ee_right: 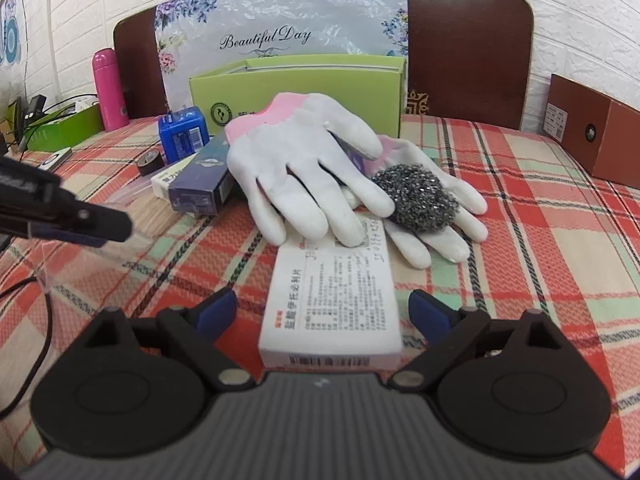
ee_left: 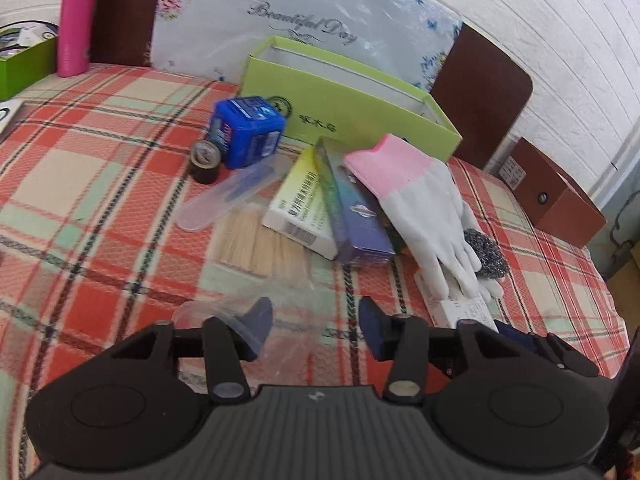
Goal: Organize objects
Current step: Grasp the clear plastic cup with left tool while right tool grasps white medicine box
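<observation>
A white medicine box [ee_right: 332,300] lies on the plaid cloth between the fingers of my right gripper [ee_right: 322,312], which is open with a gap on each side of the box. White gloves with pink cuffs [ee_right: 296,168] rest on the box's far end, with a steel scourer [ee_right: 416,196] on one glove. My left gripper [ee_left: 316,324] is open over the cloth, and a clear plastic film [ee_left: 208,312] lies by its left finger. Beyond it lie a toothpick bundle [ee_left: 260,244], a clear case [ee_left: 228,196], a white-yellow box [ee_left: 300,208] and a purple box [ee_left: 360,216].
An open green box [ee_left: 360,112] stands behind the pile, with a blue container [ee_left: 248,132] and a black tape roll [ee_left: 205,162] in front of it. A pink bottle [ee_left: 76,20] stands far left and a brown box [ee_right: 592,128] far right. Chair backs stand behind the table.
</observation>
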